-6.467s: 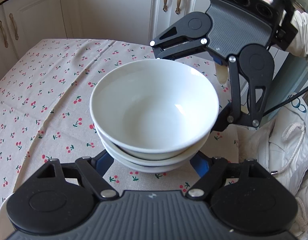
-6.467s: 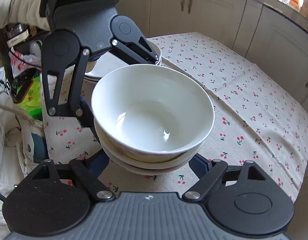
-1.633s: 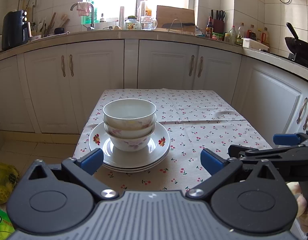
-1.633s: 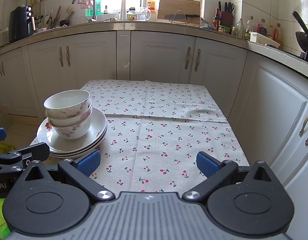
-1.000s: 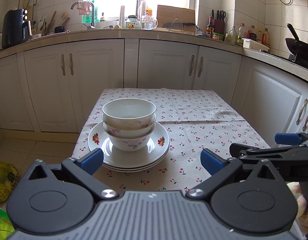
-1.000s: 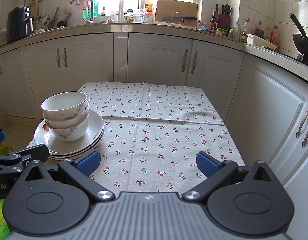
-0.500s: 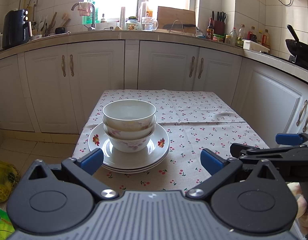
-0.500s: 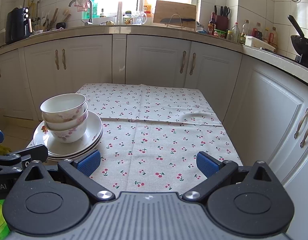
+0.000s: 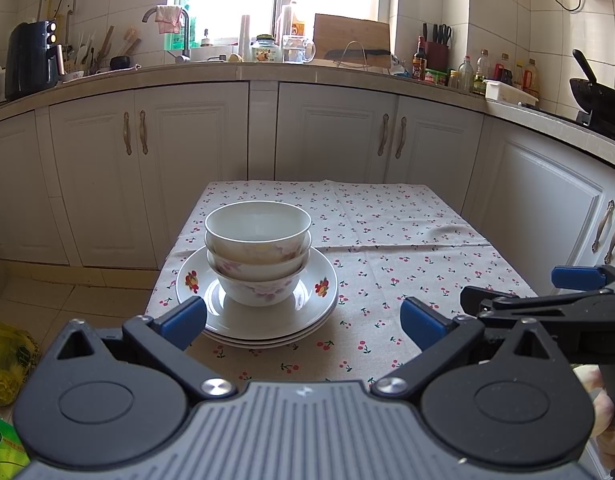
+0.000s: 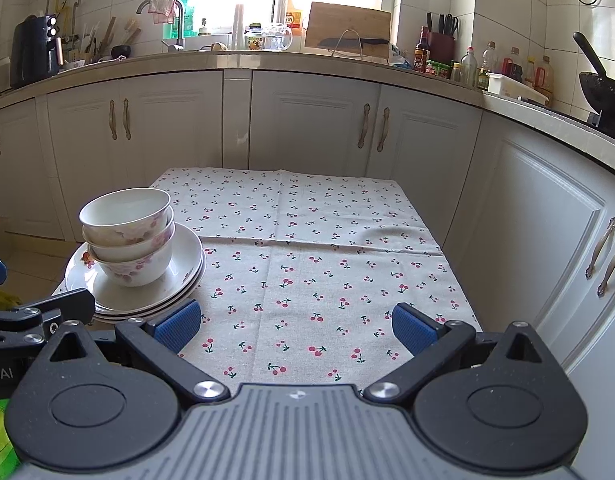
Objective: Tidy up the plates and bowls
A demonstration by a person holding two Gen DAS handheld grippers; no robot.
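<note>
Three white floral bowls (image 9: 257,252) are nested in one stack on a pile of white flowered plates (image 9: 319,298) at the near left of the cherry-print table. The stack also shows in the right wrist view: bowls (image 10: 127,236), plates (image 10: 187,264). My left gripper (image 9: 303,320) is open and empty, held back from the table's near edge in front of the stack. My right gripper (image 10: 295,326) is open and empty, over the table's near edge, to the right of the stack. It shows at the right of the left wrist view (image 9: 579,292).
The tablecloth (image 10: 319,248) covers a small table. White kitchen cabinets (image 9: 327,136) run behind and along the right (image 10: 547,220). A green bag (image 9: 3,356) lies on the floor at the left.
Both grippers, which earlier held the bowl stack between them, have let go and drawn back. Over the last second the views barely shift.
</note>
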